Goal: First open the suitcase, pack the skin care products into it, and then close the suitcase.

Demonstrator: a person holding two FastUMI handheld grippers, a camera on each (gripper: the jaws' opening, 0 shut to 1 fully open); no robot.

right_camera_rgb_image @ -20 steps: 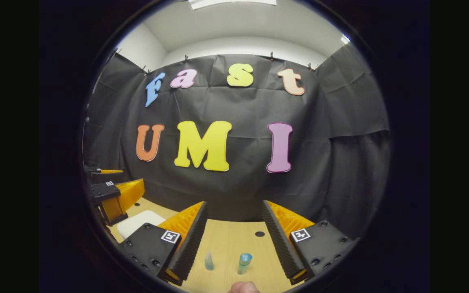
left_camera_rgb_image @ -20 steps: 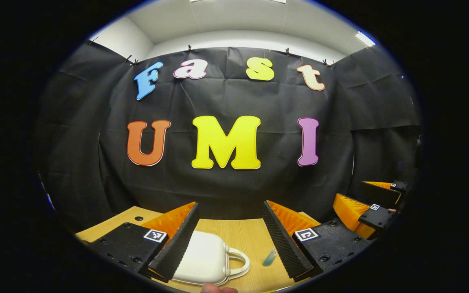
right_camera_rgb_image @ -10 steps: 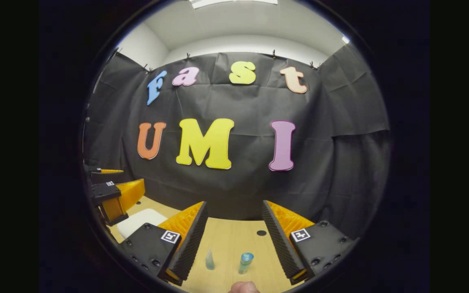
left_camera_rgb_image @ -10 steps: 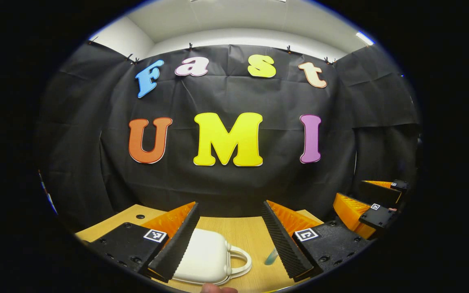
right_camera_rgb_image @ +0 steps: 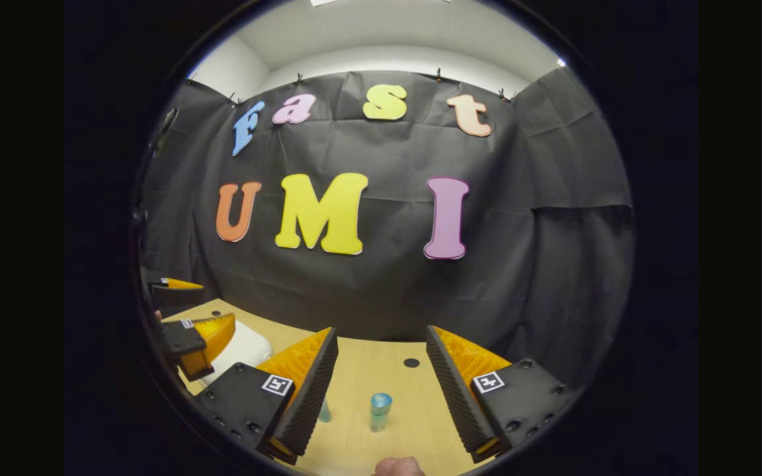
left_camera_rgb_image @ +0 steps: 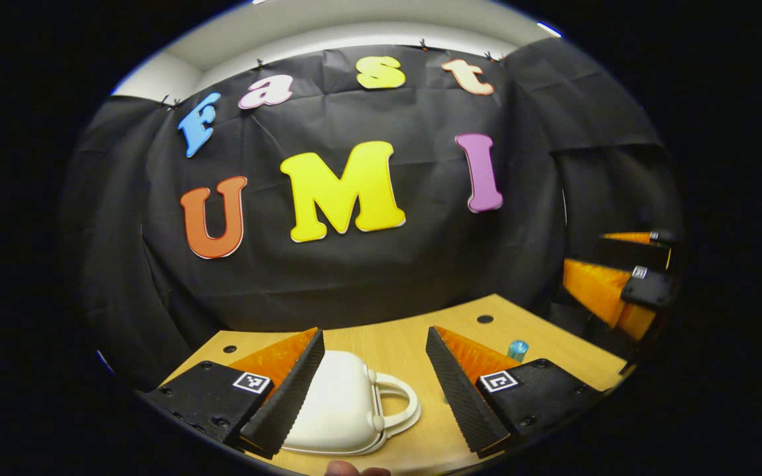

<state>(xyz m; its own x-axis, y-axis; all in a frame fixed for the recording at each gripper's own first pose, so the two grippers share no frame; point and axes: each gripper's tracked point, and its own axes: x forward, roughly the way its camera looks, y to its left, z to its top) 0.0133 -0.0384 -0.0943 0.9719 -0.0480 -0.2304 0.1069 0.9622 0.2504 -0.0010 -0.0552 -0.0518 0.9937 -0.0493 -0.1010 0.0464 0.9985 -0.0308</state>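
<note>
Suitcase (left_camera_rgb_image: 338, 410) is lying closed on the table (left_camera_rgb_image: 394, 344), under the spread left gripper (left_camera_rgb_image: 374, 390); bottle (right_camera_rgb_image: 379, 411) is standing right of it, before the spread right gripper (right_camera_rgb_image: 381, 390). Best catching the lid seam squarely.

I can read no words, brands or numbers on anything here. The one sign-like thing is a small square black-and-white marker (left_camera_rgb_image: 252, 381) on each finger of my claws, low in the frame, with no legible text.
</note>
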